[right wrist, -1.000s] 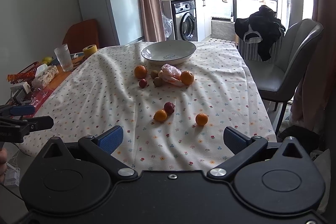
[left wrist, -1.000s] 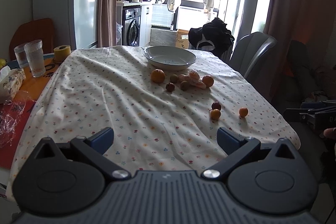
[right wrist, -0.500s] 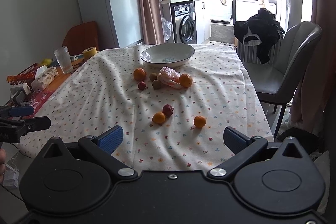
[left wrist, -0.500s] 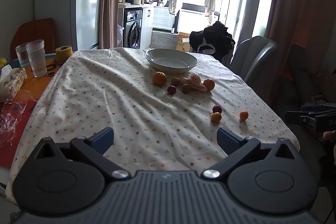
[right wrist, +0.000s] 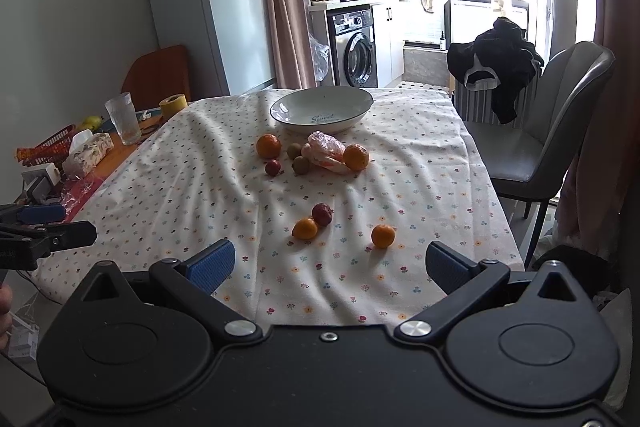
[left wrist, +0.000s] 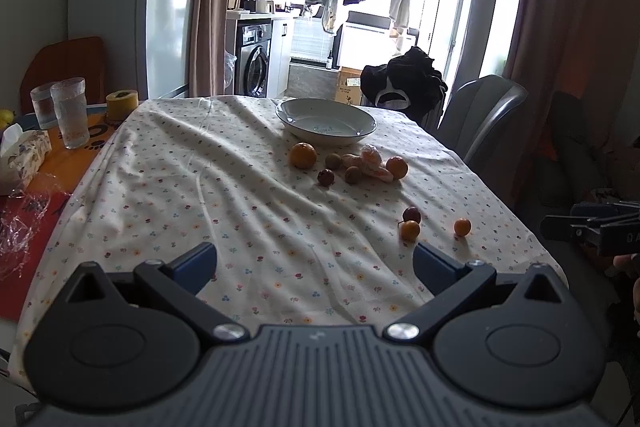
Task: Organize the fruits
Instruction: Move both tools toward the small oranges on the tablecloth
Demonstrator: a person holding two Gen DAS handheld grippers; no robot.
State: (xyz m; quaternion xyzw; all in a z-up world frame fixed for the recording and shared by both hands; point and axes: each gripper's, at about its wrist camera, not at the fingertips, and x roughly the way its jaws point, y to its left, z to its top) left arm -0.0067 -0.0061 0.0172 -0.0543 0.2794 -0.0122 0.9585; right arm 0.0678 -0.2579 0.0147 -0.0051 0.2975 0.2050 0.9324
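A white bowl [left wrist: 326,123] [right wrist: 322,109] sits empty at the far end of the flowered tablecloth. In front of it lie two oranges [right wrist: 268,145] [right wrist: 355,157], two kiwis [right wrist: 295,151], a red plum [right wrist: 273,167] and a plastic-wrapped fruit [right wrist: 326,151]. Nearer lie a small orange [right wrist: 305,229], a dark plum [right wrist: 322,213] and another small orange [right wrist: 383,235]. My left gripper [left wrist: 315,267] is open and empty over the near table edge. My right gripper [right wrist: 330,267] is open and empty, just short of the nearest fruits.
Two glasses [left wrist: 72,113], a tape roll [left wrist: 122,104] and a tissue pack [left wrist: 22,155] stand on the left side. A grey chair [right wrist: 552,131] stands at the right, with dark clothes [right wrist: 496,63] behind it. The fridge [right wrist: 208,11] and washing machine [right wrist: 356,51] are beyond.
Both grippers have tilted up and pulled back slightly, so the table sits lower in each view. Both stay open and empty. The fruits have not moved.
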